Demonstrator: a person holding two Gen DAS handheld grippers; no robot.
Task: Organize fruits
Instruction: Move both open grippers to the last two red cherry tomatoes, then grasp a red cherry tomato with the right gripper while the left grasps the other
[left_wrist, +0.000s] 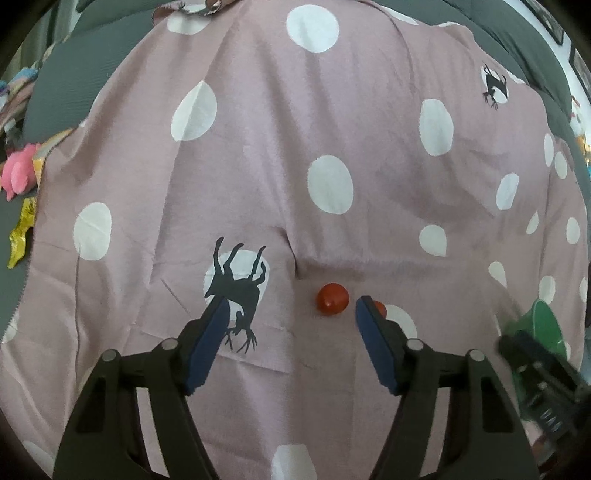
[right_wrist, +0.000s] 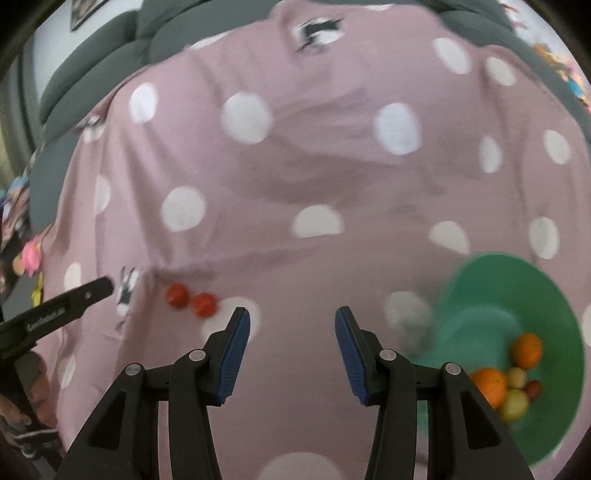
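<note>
Two small red tomatoes lie on the pink polka-dot cloth (left_wrist: 258, 177). In the left wrist view one tomato (left_wrist: 332, 299) sits just ahead between the fingers of my open left gripper (left_wrist: 291, 304); the other tomato (left_wrist: 380, 308) is half hidden behind the right finger. In the right wrist view both tomatoes (right_wrist: 176, 294) (right_wrist: 204, 304) lie left of my open, empty right gripper (right_wrist: 291, 314). A green bowl (right_wrist: 546, 295) at the right holds oranges (right_wrist: 526, 350) and several other fruits.
The cloth covers a grey sofa (left_wrist: 55, 85). A pink plush toy (left_wrist: 18, 170) and a yellow wrapper (left_wrist: 22, 232) lie at the left edge. The bowl (left_wrist: 543, 325) and the right gripper show at the left wrist view's right edge.
</note>
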